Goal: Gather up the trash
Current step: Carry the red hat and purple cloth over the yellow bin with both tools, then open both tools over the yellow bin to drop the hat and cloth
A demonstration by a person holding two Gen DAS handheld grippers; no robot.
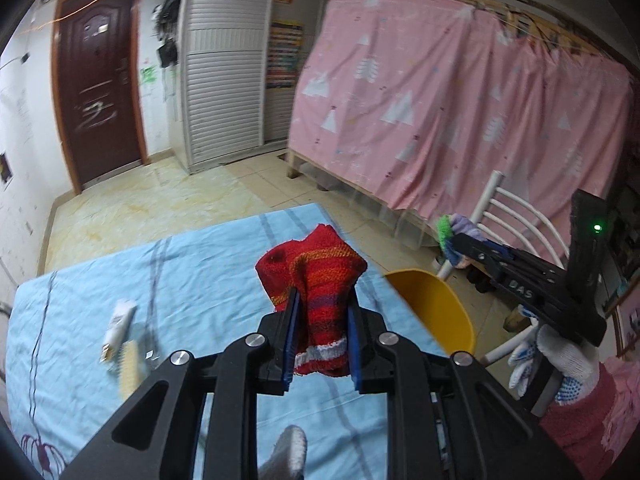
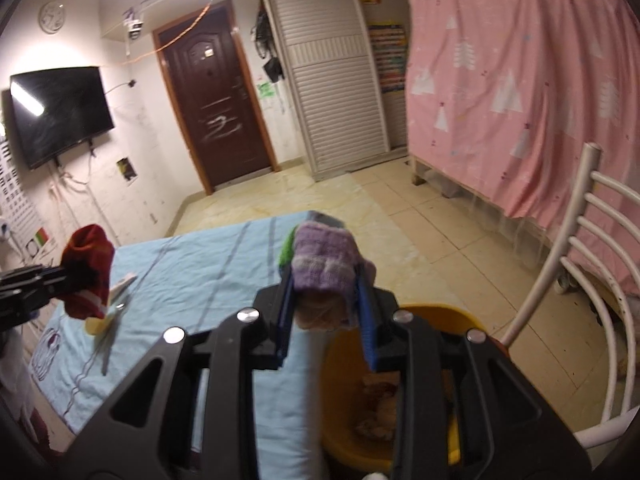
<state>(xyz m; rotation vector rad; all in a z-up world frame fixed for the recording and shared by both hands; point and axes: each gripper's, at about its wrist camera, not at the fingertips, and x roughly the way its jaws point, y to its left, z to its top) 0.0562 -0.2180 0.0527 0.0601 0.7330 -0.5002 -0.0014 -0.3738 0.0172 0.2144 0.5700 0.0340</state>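
From the left wrist view we see our left gripper point(image 1: 320, 332) with its jaws closed on a red striped knitted sock point(image 1: 316, 280), held up over the table covered in a light blue cloth point(image 1: 200, 264). This view alone shows our gloved right hand point(image 1: 560, 360) carrying the right gripper point(image 1: 454, 240), which hangs past the table's edge above the floor with a bundle of green and purple fabric at its tip.

The right wrist view shows that bundle close up: the jaws of the right gripper point(image 2: 326, 312) are clamped on a lilac knitted sock with a green part point(image 2: 324, 264). Only here do we look down into the yellow plastic basin point(image 2: 460, 320), which sits just beside the table, below the gripper, with crumpled pale items inside; the gripper body hides much of it. In the left view only the basin's rim point(image 1: 436, 304) shows.

On the table lie a small white tube point(image 1: 118, 326) and a pale yellow object point(image 1: 130, 368), both blurred. A white metal chair point(image 2: 576, 264) stands near the basin, with a pink patterned curtain point(image 2: 520, 80) behind it.
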